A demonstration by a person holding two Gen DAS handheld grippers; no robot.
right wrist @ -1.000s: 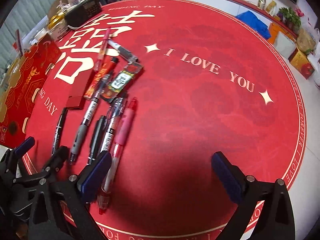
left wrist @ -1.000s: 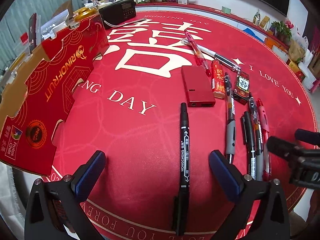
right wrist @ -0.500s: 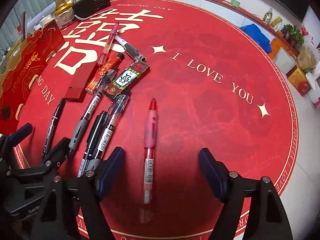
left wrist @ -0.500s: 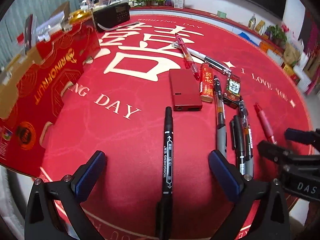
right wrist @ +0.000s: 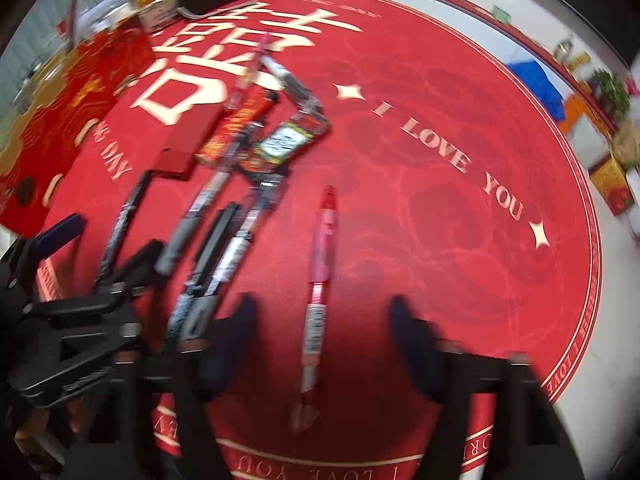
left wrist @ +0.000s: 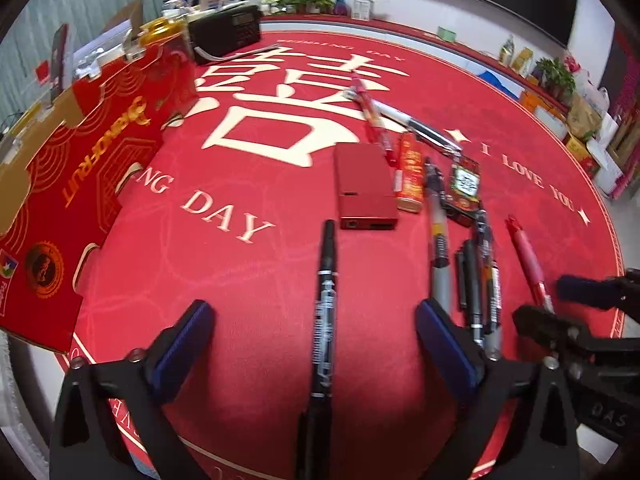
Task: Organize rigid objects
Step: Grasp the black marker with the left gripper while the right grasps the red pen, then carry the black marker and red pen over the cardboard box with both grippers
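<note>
My left gripper (left wrist: 314, 334) is open, its jaws on either side of a black marker (left wrist: 325, 308) that lies on the red mat. My right gripper (right wrist: 322, 330) is open around a pink-red pen (right wrist: 322, 256); this pen also shows in the left wrist view (left wrist: 528, 260). A grey pen (left wrist: 438, 240), a black pen (left wrist: 470, 280) and a clear pen (left wrist: 490, 276) lie side by side between them. A red flat case (left wrist: 364, 186), a red lighter (left wrist: 409, 176) and a small printed pack (left wrist: 464, 184) lie farther back.
A red fruit carton (left wrist: 80, 184) stands at the left edge of the round table. A black radio (left wrist: 226, 32) sits at the back left. A red pen (left wrist: 370, 114) and a silver pen (left wrist: 416, 124) lie crossed beyond the case. Boxes and plants line the far wall.
Both grippers moved forward and lower over their pens. The pink-red pen went from beside the right gripper's left finger to between its jaws. The right view is now motion-blurred.
</note>
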